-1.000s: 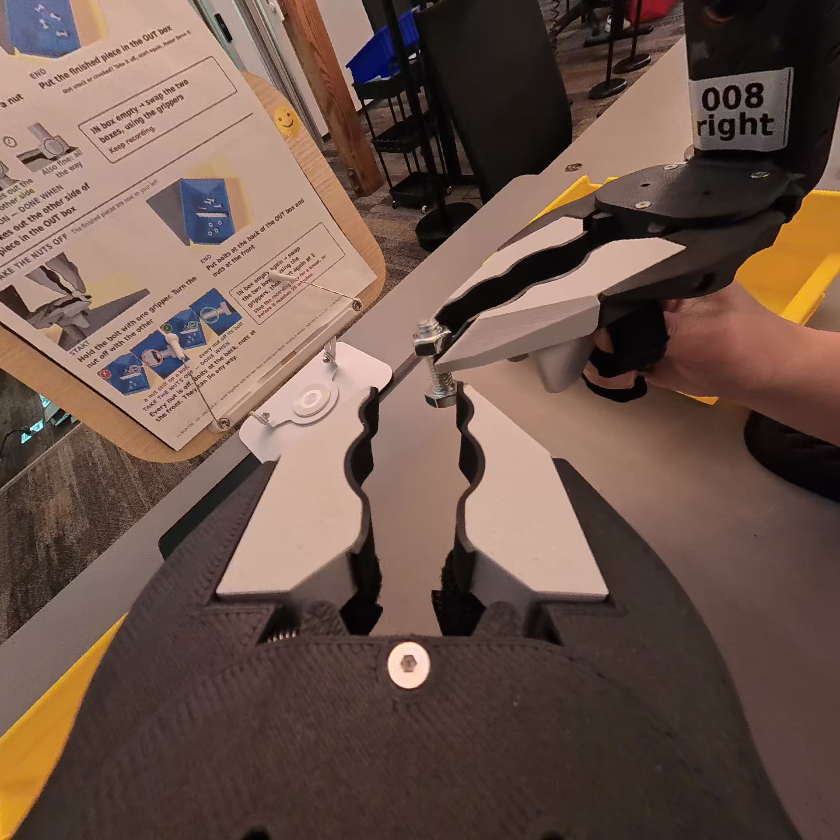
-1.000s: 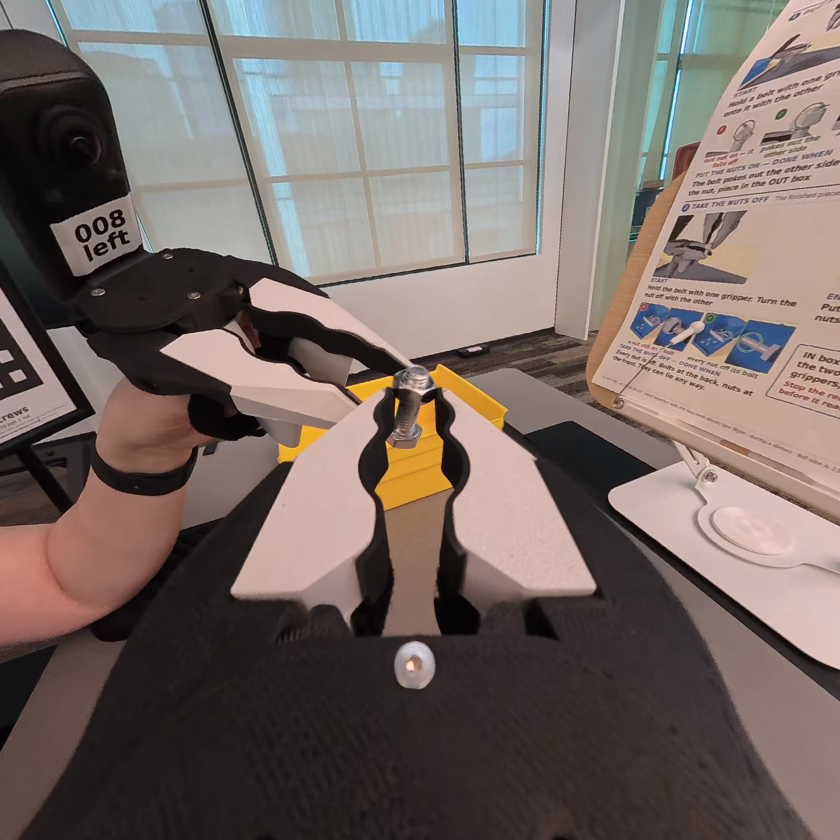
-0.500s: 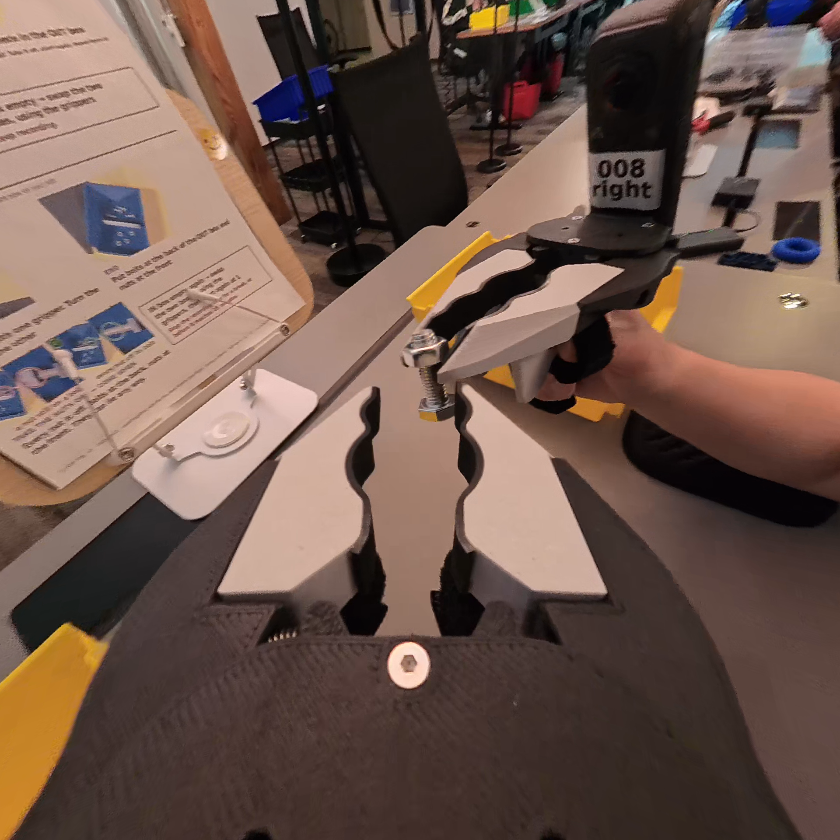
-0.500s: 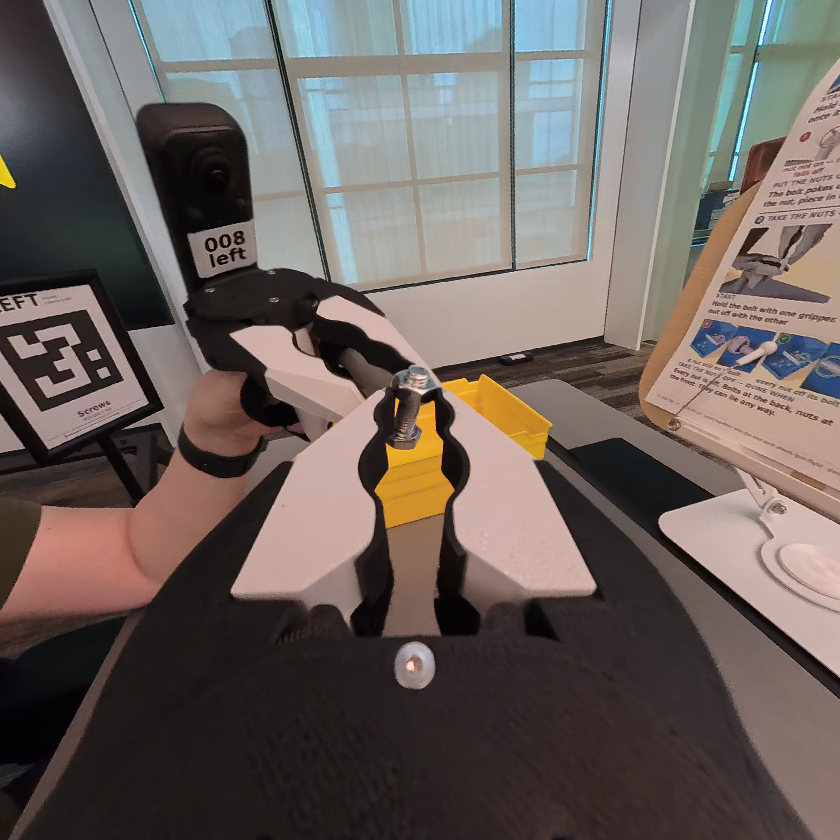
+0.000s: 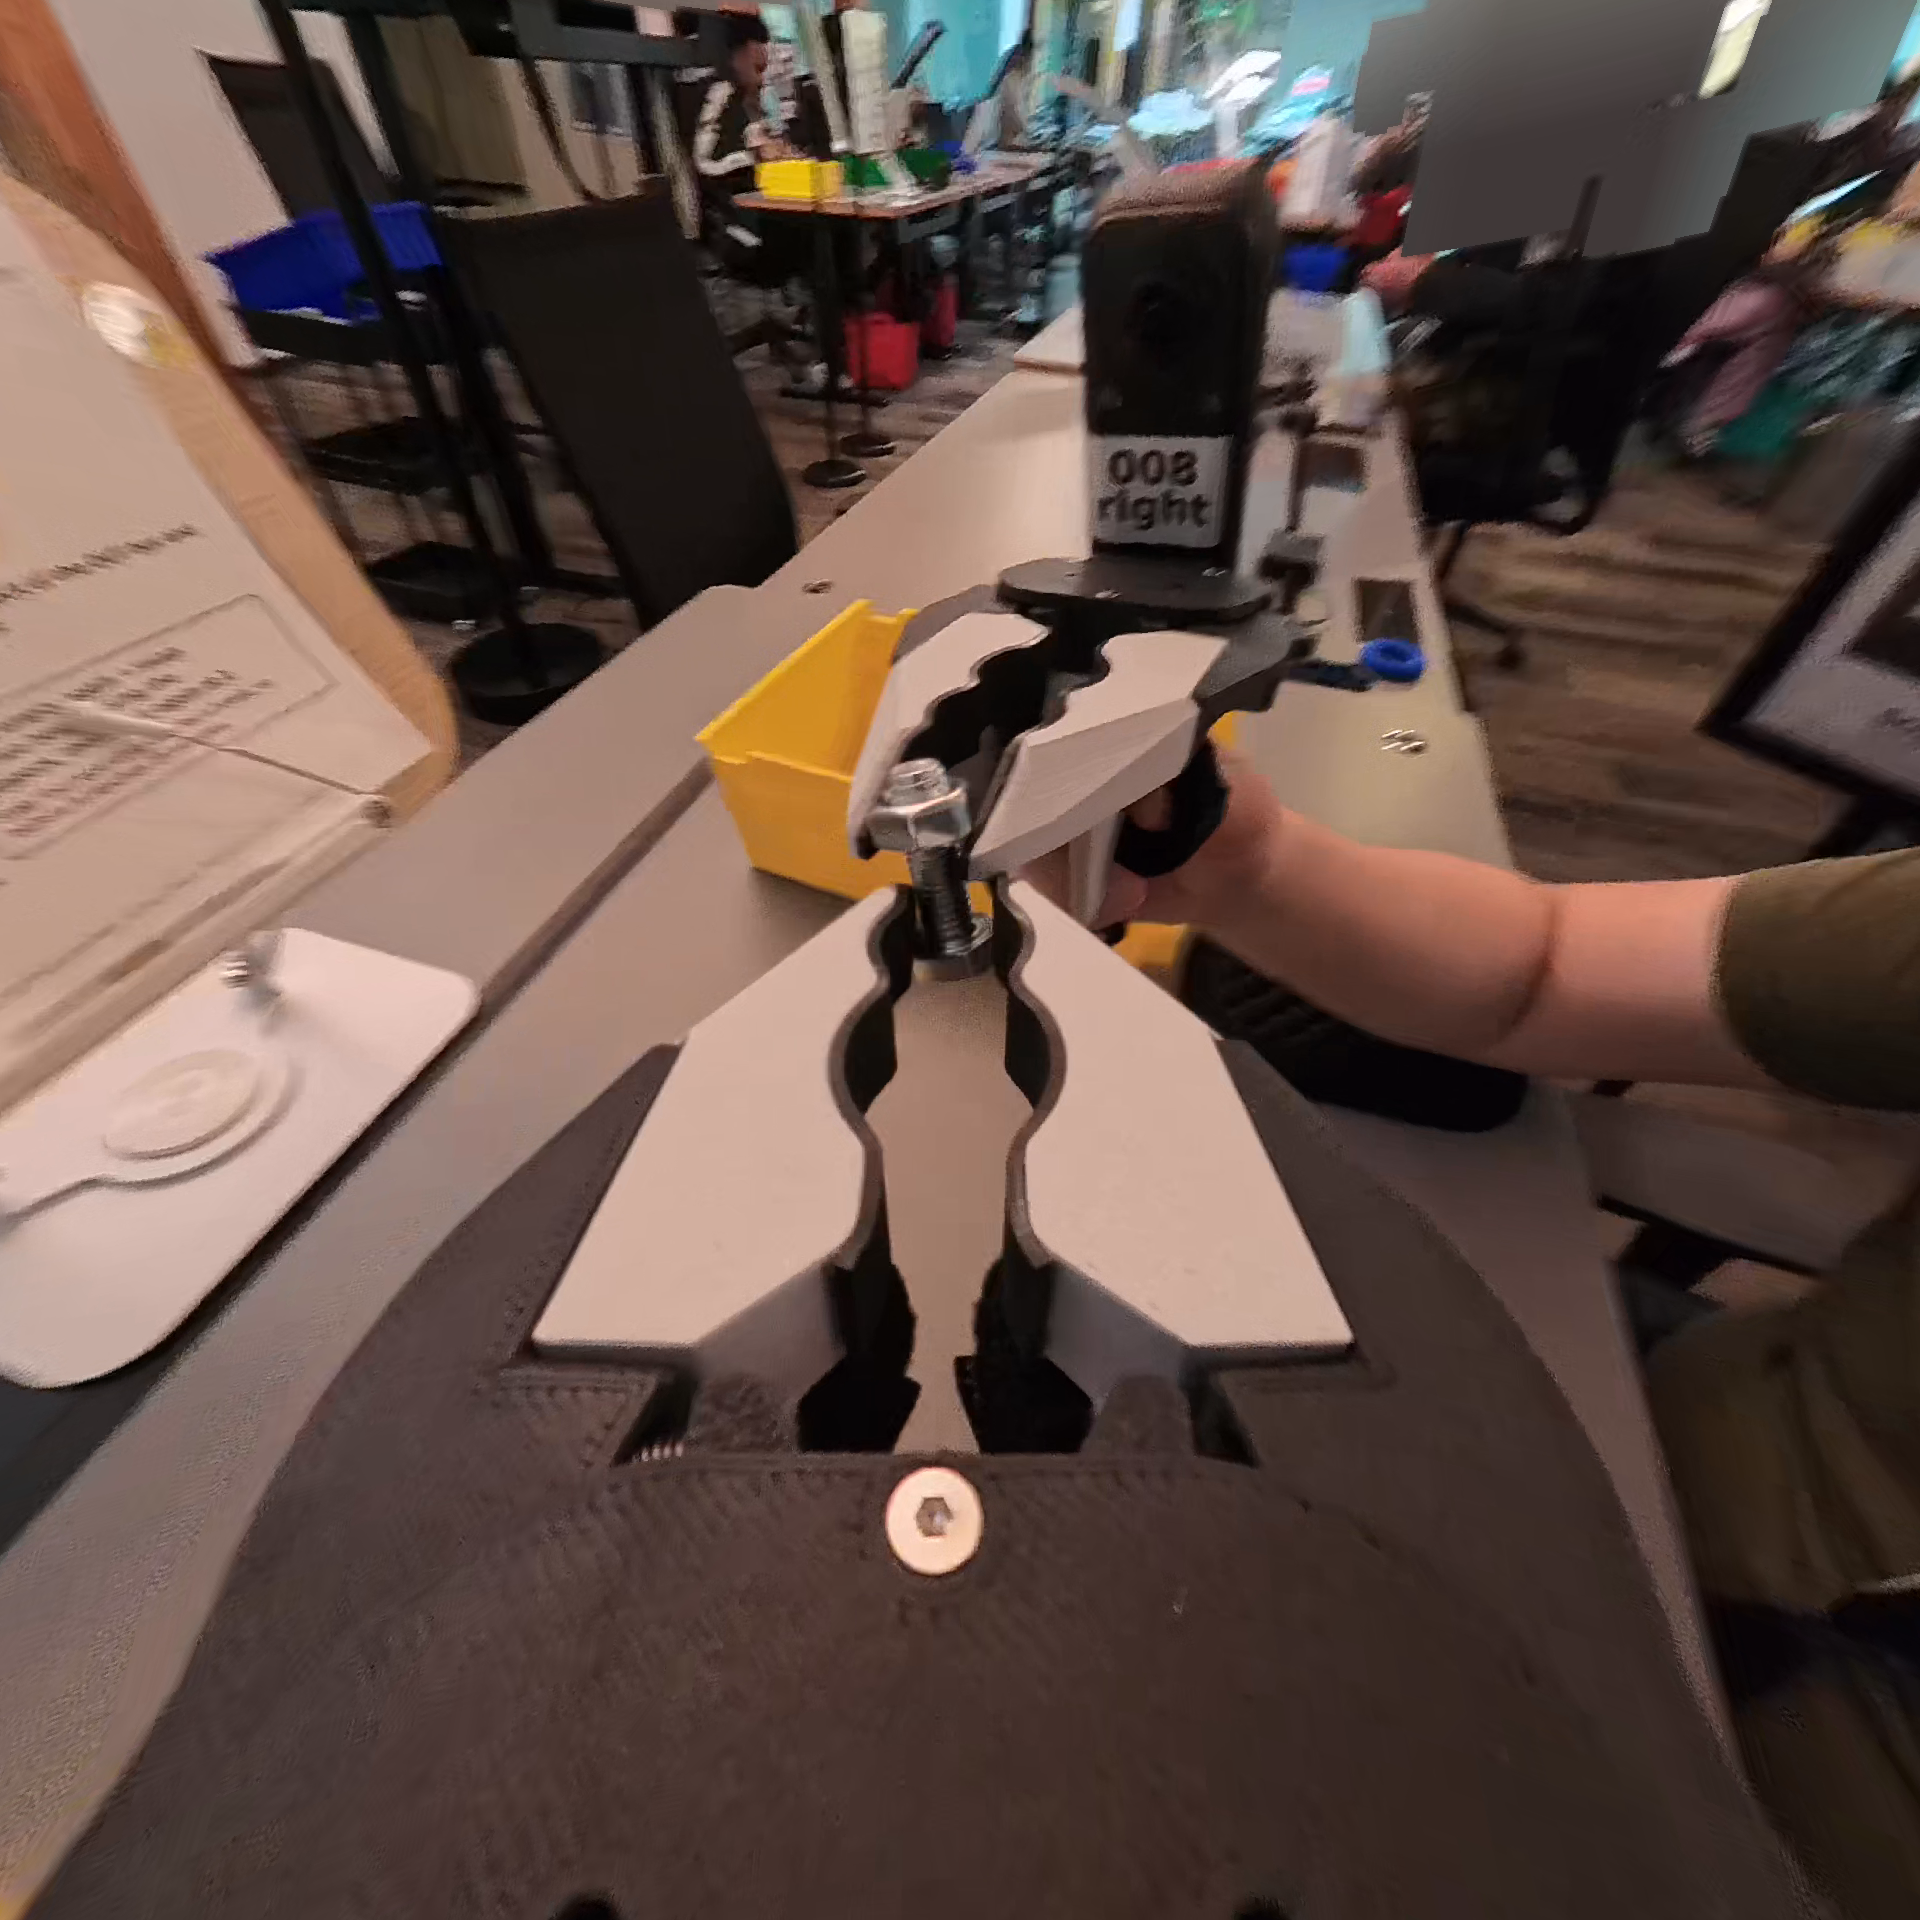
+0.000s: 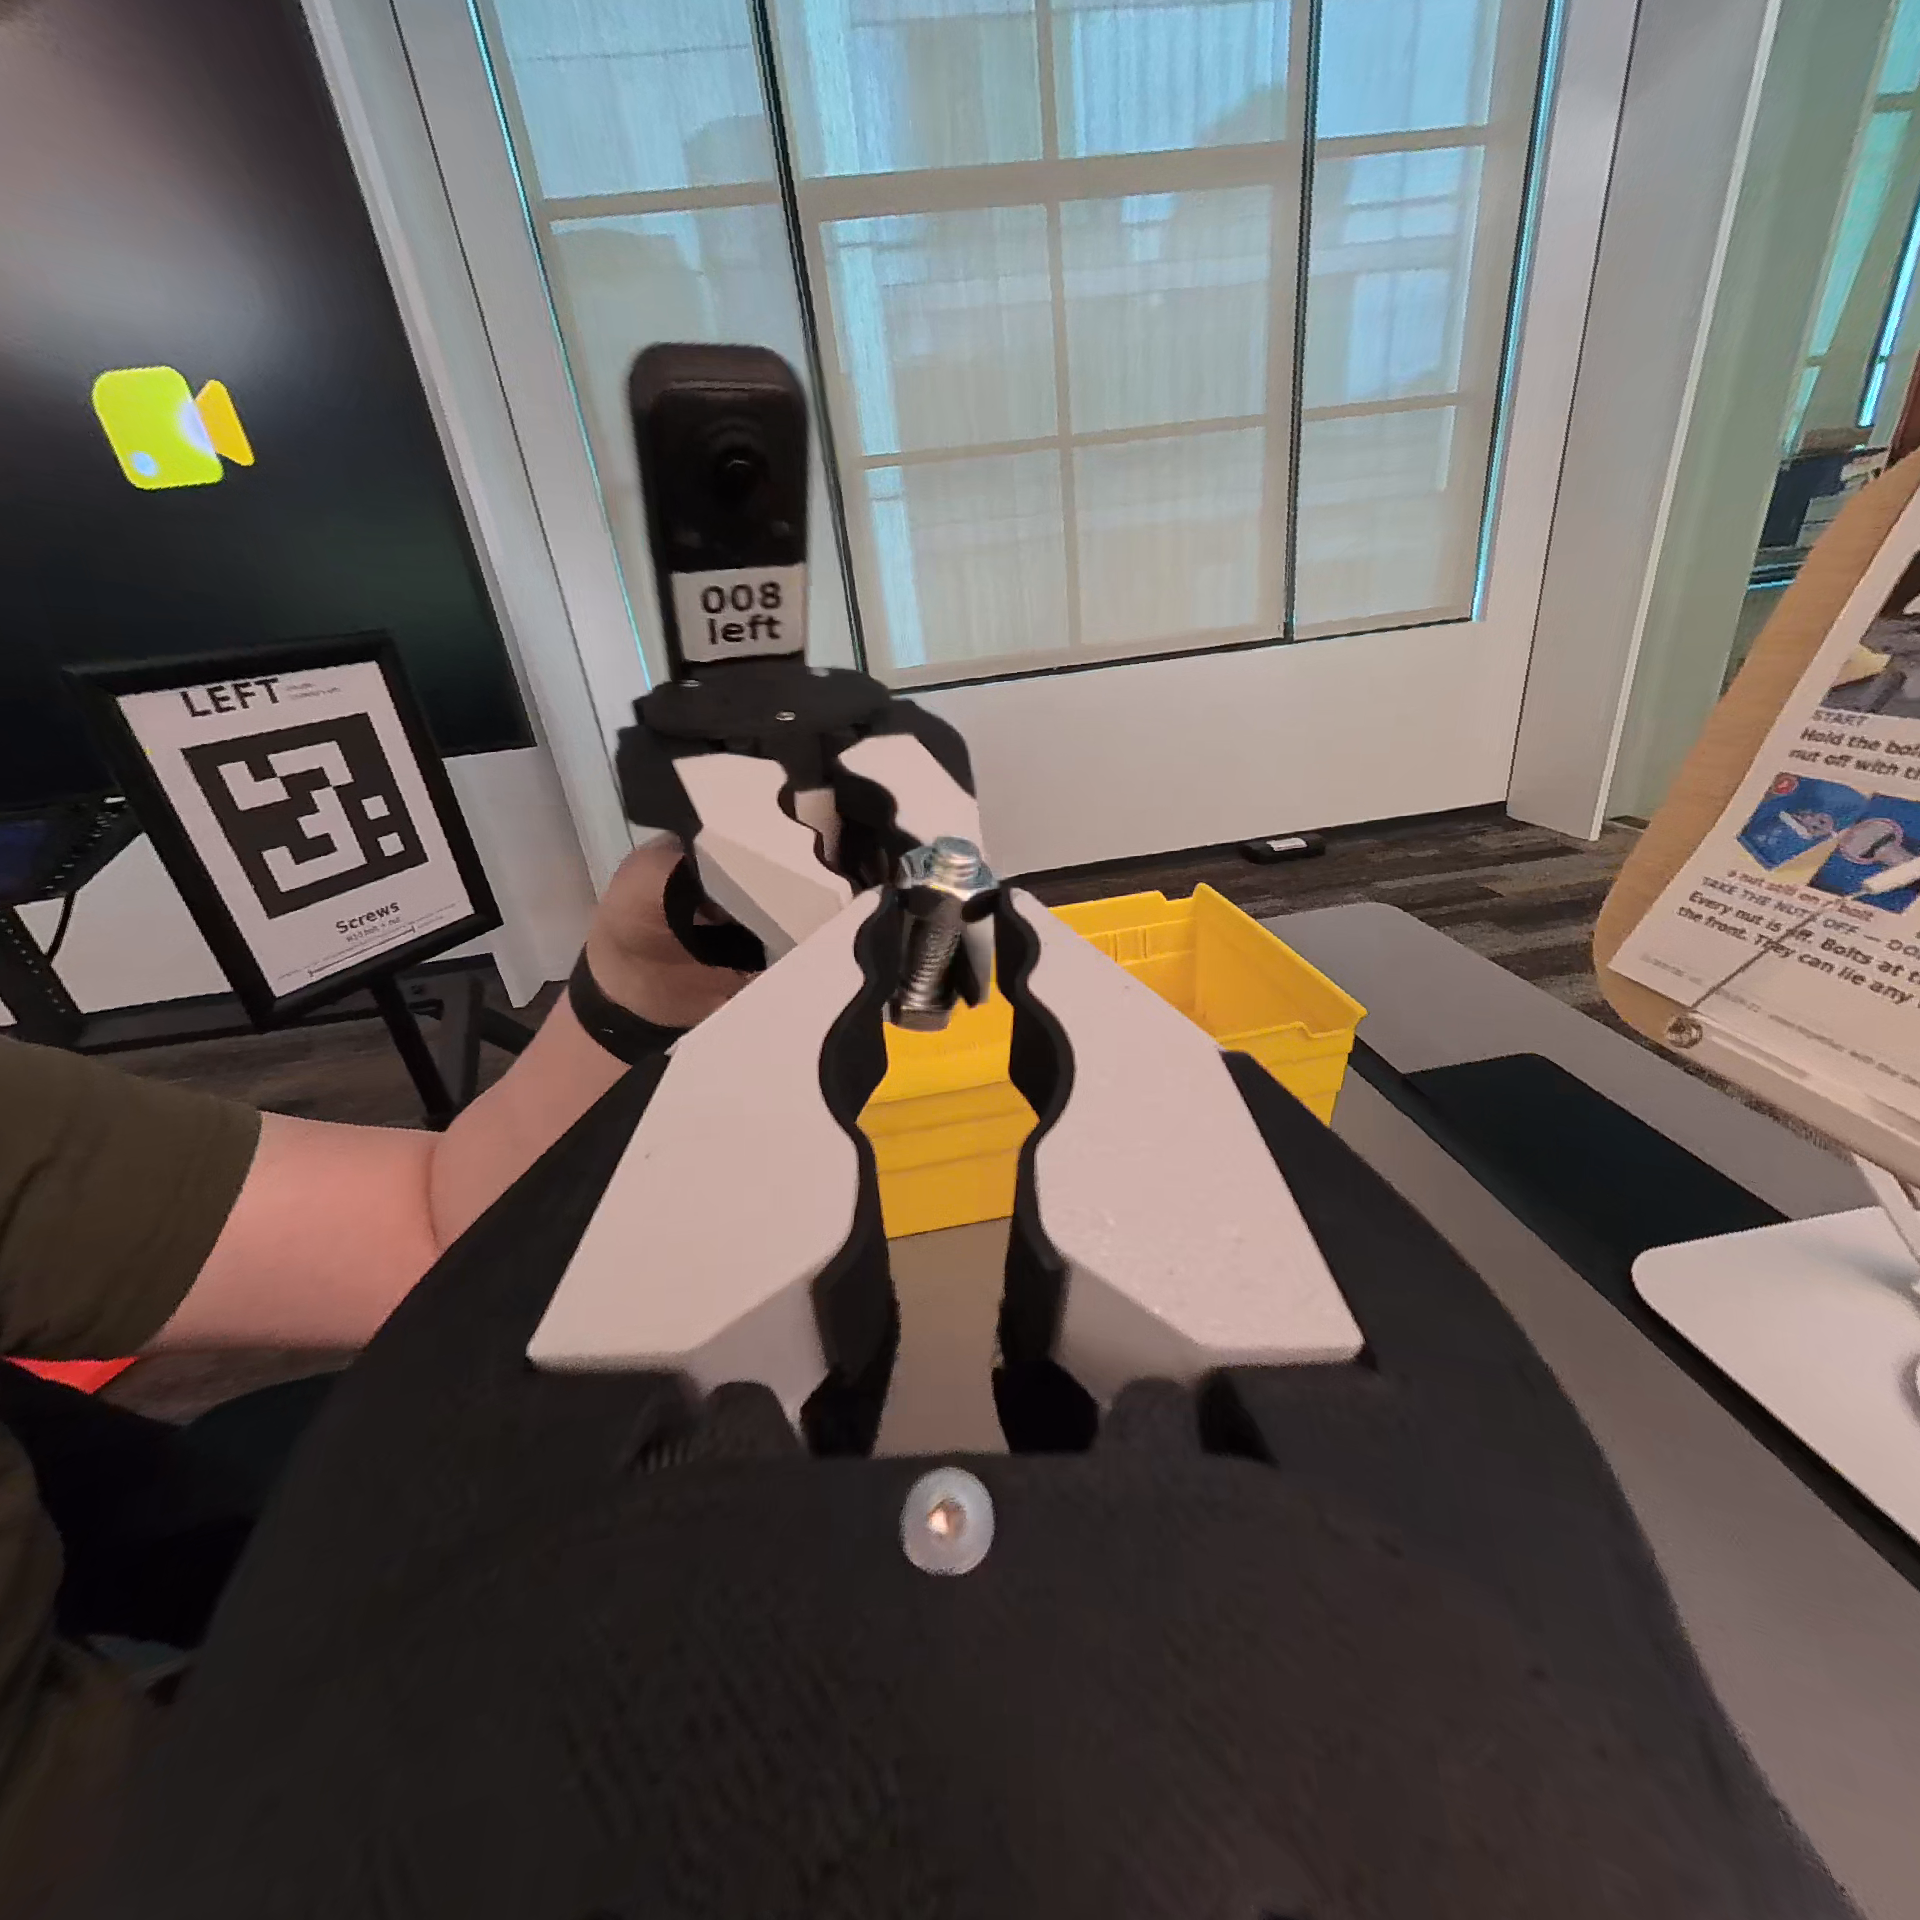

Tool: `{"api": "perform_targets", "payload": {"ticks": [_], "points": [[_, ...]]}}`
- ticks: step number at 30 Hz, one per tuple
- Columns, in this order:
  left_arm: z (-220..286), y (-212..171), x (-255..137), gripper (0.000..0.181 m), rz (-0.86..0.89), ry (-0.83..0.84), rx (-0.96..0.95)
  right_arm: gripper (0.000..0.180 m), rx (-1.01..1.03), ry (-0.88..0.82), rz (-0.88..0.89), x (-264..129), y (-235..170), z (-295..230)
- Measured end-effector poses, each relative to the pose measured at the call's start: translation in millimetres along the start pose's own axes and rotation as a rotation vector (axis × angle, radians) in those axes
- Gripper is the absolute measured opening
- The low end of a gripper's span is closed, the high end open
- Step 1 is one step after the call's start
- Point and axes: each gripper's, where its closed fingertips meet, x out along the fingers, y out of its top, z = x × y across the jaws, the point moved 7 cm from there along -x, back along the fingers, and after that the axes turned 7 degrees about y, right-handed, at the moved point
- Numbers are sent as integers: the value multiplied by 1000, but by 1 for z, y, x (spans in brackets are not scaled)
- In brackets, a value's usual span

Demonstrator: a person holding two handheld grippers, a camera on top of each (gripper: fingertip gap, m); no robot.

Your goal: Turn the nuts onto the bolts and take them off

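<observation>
Above a grey table (image 5: 582,852) in a busy workroom, the left gripper (image 5: 945,940) clamped the bolt (image 5: 940,914) by its head, keeping it upright. The right gripper (image 6: 940,904) pinched the nut (image 6: 940,881) at the threaded end, likely so twisting it would turn the nut, with a yellow bin (image 5: 790,769) close behind for parts.
</observation>
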Motion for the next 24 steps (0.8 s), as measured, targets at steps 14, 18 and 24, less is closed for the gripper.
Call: {"api": "perform_targets", "payload": {"ticks": [14,18,24], "points": [[4,4,1,12,78,-254,-181,29,80,71,30,-3,8,-3],[8,5,0,12,85,-319,-199,30,121,135,27,-3,9,-6],[14,8,-2,8,119,-372,-191,31,183,254,77,-5,17,-16]]}}
